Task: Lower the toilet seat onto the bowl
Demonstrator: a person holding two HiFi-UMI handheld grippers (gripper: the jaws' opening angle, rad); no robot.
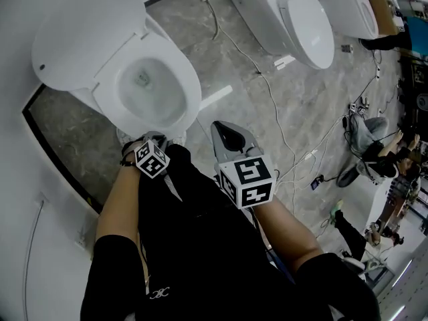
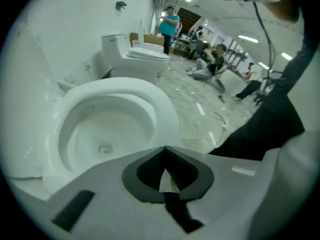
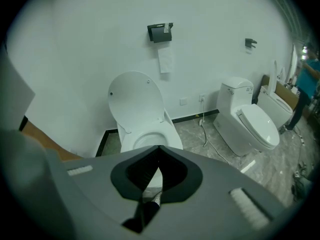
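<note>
No text can be read; the small white emblem on black clothing is illegible.

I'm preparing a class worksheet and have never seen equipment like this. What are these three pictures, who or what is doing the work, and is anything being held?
There is no robot here: a person holds a hand-held clamp in each hand. The head view looks down from a camera on their head. The other two cameras ride on the left gripper and the right gripper, looking along their fingers. Both pairs of fingers are together and hold nothing. In front stands a white toilet with its lid raised. A cable trails over the grey floor, past a neighbouring toilet.
</note>
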